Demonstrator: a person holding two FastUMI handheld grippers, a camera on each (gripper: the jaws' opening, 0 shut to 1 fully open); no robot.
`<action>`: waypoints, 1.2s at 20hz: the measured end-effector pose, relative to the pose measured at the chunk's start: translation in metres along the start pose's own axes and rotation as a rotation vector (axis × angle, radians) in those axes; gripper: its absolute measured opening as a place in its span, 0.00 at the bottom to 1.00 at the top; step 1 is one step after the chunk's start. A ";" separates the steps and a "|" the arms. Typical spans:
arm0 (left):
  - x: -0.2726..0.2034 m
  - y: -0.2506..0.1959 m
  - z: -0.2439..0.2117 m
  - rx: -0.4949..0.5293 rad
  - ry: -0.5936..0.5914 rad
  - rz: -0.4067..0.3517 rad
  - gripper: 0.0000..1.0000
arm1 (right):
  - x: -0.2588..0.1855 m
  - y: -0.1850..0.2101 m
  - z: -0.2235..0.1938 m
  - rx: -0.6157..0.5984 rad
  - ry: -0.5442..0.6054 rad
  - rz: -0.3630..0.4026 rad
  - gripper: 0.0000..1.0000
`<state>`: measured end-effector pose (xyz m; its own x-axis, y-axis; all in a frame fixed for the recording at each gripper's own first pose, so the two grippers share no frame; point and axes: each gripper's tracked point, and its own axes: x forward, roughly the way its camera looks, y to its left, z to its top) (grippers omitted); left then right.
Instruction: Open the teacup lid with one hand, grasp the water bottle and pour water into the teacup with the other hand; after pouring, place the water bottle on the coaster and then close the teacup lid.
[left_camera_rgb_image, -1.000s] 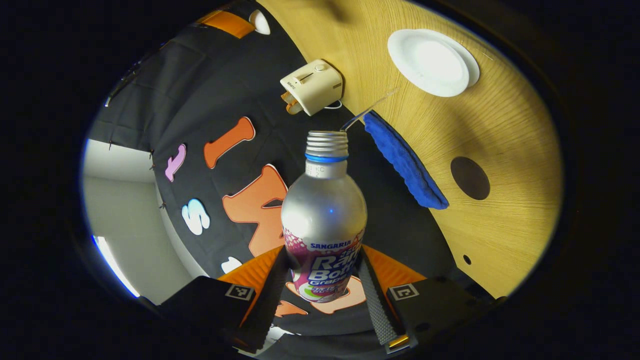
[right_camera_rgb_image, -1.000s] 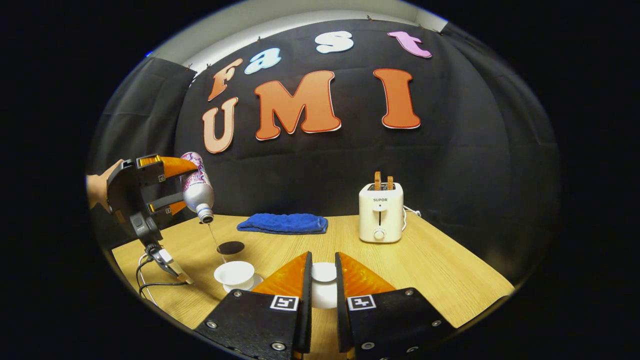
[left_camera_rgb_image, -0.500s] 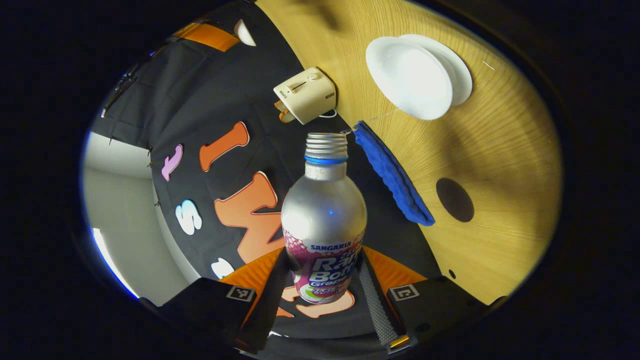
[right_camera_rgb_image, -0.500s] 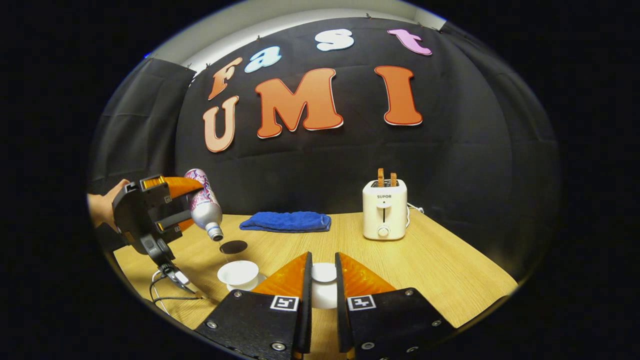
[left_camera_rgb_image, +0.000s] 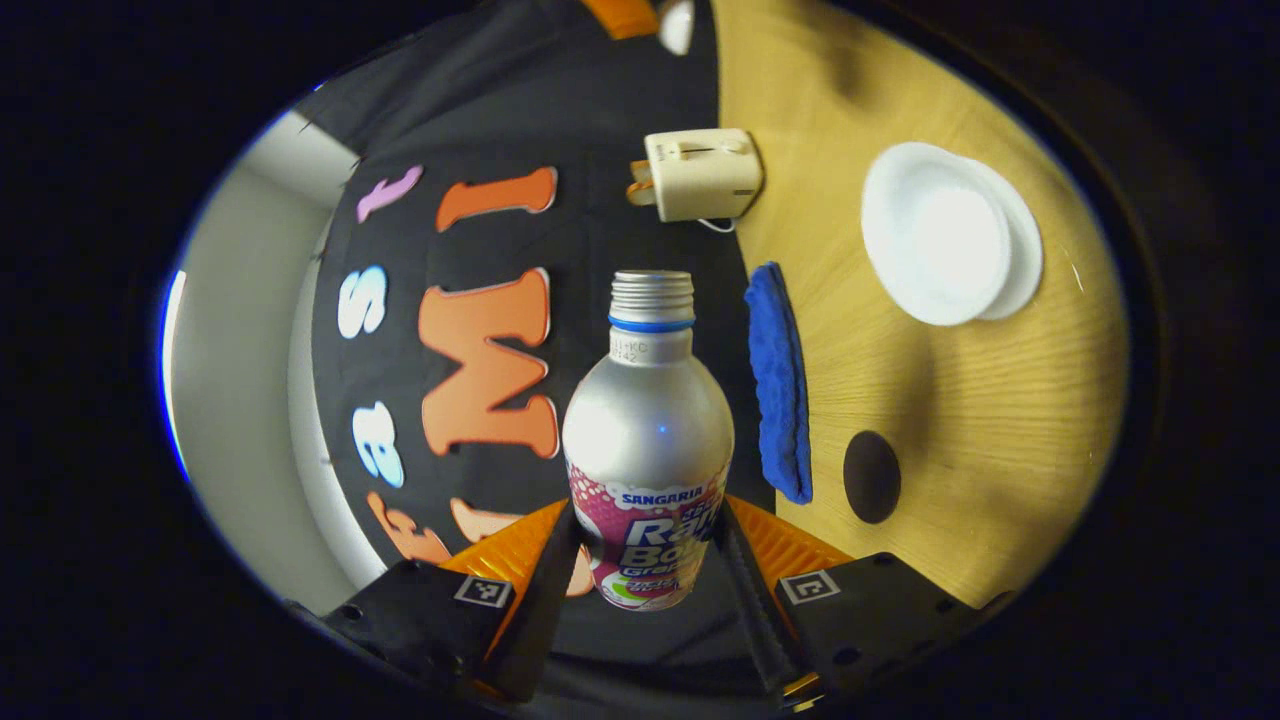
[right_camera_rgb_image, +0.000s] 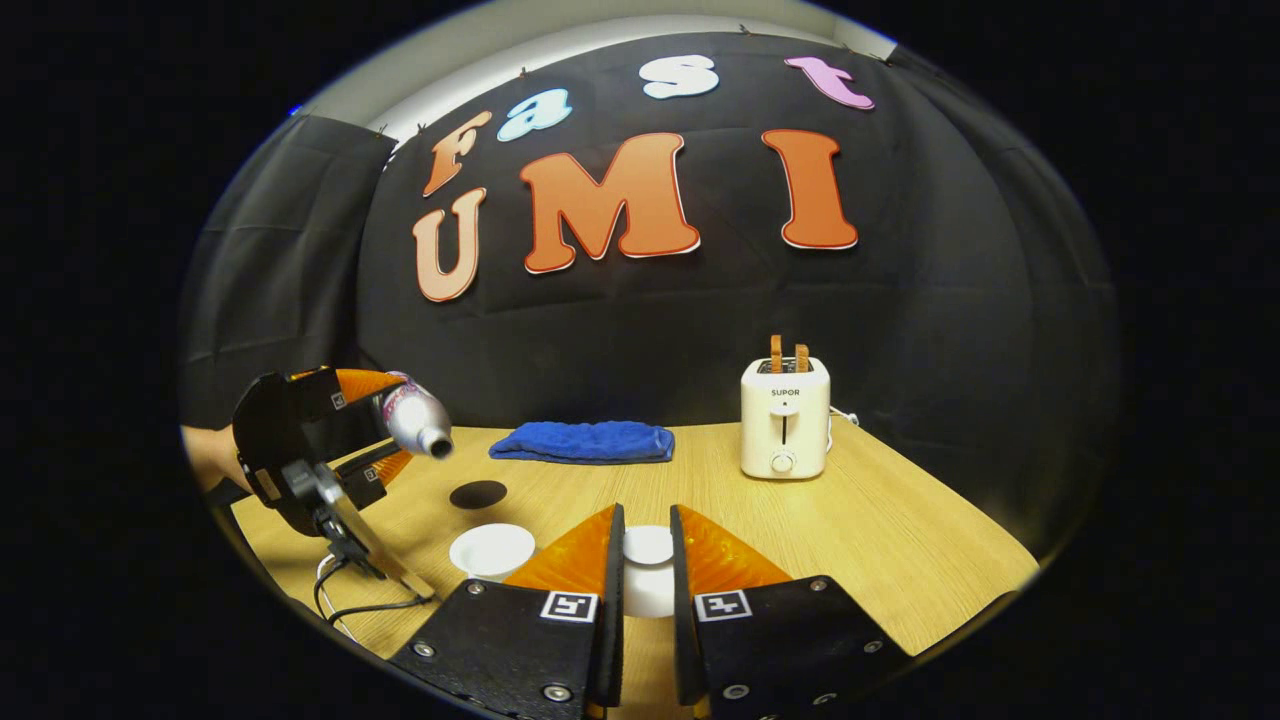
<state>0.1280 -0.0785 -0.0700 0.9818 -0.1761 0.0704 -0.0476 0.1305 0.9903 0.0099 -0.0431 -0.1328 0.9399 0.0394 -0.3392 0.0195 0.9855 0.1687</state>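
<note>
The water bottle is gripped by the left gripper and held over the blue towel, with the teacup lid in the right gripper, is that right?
Not quite: the right gripper view shows the water bottle in the left gripper near the dark coaster and teacup, not over the blue towel. The right gripper does hold the teacup lid.

Cream toaster (right_camera_rgb_image: 785, 418) with two slices up, far right of tongs; folded blue towel (right_camera_rgb_image: 582, 441) ahead-left on wooden table (right_camera_rgb_image: 880, 540).
</note>
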 end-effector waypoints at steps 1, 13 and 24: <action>0.000 0.005 -0.008 -0.114 0.040 0.008 0.77 | 0.001 0.005 0.002 -0.004 -0.003 0.006 0.21; 0.016 0.036 -0.011 -1.125 0.145 0.021 0.81 | 0.019 0.062 0.020 -0.098 -0.014 0.082 0.22; 0.068 -0.054 -0.057 -1.573 0.297 -0.147 0.77 | 0.040 0.089 0.007 -0.138 0.034 0.118 0.21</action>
<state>0.2081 -0.0423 -0.1255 0.9686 -0.1152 -0.2202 0.0887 0.9879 -0.1269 0.0518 0.0455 -0.1252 0.9207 0.1594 -0.3561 -0.1392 0.9869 0.0817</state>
